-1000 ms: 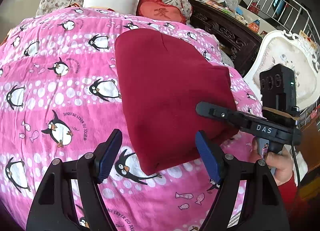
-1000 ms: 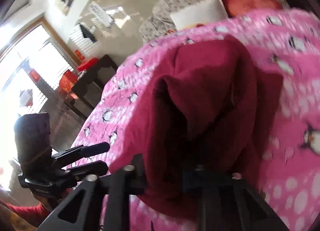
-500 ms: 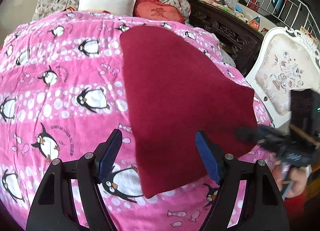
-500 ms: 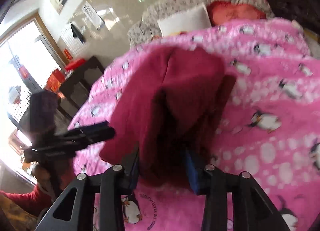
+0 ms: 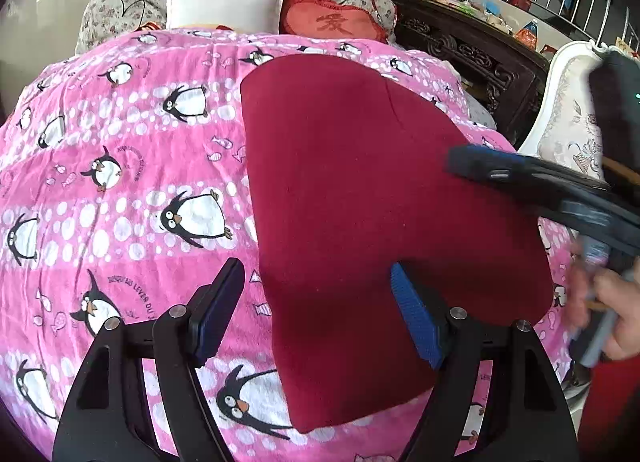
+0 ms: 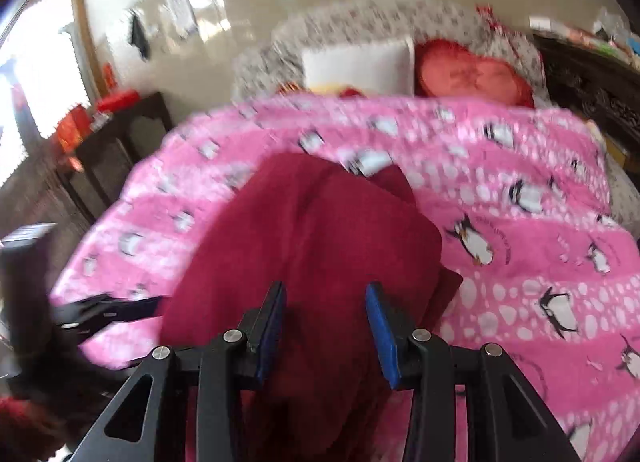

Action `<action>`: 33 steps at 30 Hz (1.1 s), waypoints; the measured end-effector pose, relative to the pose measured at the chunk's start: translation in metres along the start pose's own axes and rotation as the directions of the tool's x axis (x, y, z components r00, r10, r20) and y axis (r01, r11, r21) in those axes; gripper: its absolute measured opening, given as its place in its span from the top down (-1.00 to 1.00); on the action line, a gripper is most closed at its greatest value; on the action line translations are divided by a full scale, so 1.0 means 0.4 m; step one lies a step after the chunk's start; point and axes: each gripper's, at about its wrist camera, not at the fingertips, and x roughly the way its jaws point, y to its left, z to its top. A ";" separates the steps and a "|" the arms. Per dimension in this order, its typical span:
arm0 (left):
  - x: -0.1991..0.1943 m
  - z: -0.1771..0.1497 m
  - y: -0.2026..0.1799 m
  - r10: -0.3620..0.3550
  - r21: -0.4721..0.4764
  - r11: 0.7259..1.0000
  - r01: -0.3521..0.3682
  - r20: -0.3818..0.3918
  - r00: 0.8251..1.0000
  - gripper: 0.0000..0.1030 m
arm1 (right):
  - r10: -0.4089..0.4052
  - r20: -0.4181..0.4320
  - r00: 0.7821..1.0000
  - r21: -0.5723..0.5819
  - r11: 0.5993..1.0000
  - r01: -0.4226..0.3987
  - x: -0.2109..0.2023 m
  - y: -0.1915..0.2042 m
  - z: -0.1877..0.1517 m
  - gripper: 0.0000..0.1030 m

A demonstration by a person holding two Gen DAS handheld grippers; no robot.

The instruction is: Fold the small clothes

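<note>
Crimson garment (image 5: 360,202) lies flat on the pink penguin blanket (image 5: 120,182); my left gripper (image 5: 316,314) hovers spread wide over its near edge, my right gripper (image 6: 326,326) parted, clasping nothing.

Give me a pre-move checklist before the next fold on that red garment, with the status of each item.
1. Left gripper open and free of cloth: ok, fingers spread over the garment's near edge.
2. Right gripper open: ok, nothing pinched between its fingers.
3. Red garment lying flat on the pink penguin blanket: ok in the left view.
4. Far layers aligned: cannot tell, the right view is blurred.
5. Grippers apart from each other: ok, the right one is over the garment's right edge.
</note>
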 end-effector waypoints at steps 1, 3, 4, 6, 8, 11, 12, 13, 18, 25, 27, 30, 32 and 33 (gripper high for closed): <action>0.009 0.000 0.000 0.001 -0.004 1.000 -0.001 -0.006 1.000 -0.56 | -0.016 -0.031 0.999 0.000 1.000 0.016 0.033 -0.016 -0.002 0.22; 0.019 0.000 0.002 -0.003 -0.014 1.000 0.002 -0.011 1.000 -0.57 | -0.006 -0.020 1.000 0.020 1.000 0.006 0.060 -0.037 -0.010 0.21; 0.020 -0.001 0.002 -0.004 -0.017 1.000 0.004 -0.011 1.000 -0.58 | 0.004 -0.017 1.000 0.034 0.999 -0.004 0.055 -0.043 -0.011 0.21; 0.022 -0.001 0.003 -0.011 -0.024 1.000 0.010 -0.017 1.000 -0.59 | 0.001 -0.016 1.000 0.029 1.000 0.000 0.027 -0.036 -0.008 0.22; 0.020 -0.001 0.008 -0.011 -0.027 1.000 0.010 -0.019 1.000 -0.59 | 0.013 0.002 1.000 0.032 0.999 -0.013 -0.024 -0.020 -0.019 0.21; 0.019 -0.004 0.011 -0.011 -0.031 0.999 0.010 -0.020 1.000 -0.59 | 0.037 0.033 0.999 0.014 0.999 -0.037 -0.094 0.011 -0.040 0.19; 0.019 -0.005 0.010 -0.013 -0.036 0.999 0.012 -0.020 1.000 -0.59 | 0.034 0.046 0.998 0.001 0.999 -0.034 -0.116 0.023 -0.055 0.19; 0.018 -0.006 0.011 -0.014 -0.040 0.999 0.013 -0.020 1.000 -0.59 | 0.038 0.051 0.998 -0.003 0.999 -0.038 -0.127 0.031 -0.067 0.17; 0.020 -0.016 0.010 -0.033 -0.056 0.998 0.031 -0.025 0.999 -0.59 | -0.002 -0.035 0.999 0.014 1.000 0.002 -0.060 0.026 -0.138 0.07; -0.028 0.002 0.056 -0.079 -0.145 0.986 0.083 0.032 0.996 -0.58 | 0.093 0.072 0.993 0.134 0.986 -0.102 -0.142 -0.021 -0.120 -0.08; -0.038 0.022 0.077 -0.082 -0.189 0.978 0.091 0.054 0.995 -0.58 | 0.089 0.066 0.994 0.167 0.981 -0.099 -0.139 -0.044 -0.114 -0.30; -0.023 0.050 0.105 -0.124 -0.244 0.961 0.130 0.040 0.992 -0.58 | 0.062 0.030 0.998 0.208 0.976 -0.067 -0.109 -0.080 -0.109 -0.36; 0.001 0.062 0.116 -0.124 -0.258 0.958 0.123 0.010 0.992 -0.58 | 0.078 0.017 0.997 0.218 0.973 -0.079 -0.095 -0.087 -0.107 -0.41; 0.007 0.066 0.119 -0.124 -0.261 0.958 0.120 0.003 0.992 -0.58 | 0.074 0.013 0.997 0.216 0.973 -0.075 -0.091 -0.085 -0.105 -0.43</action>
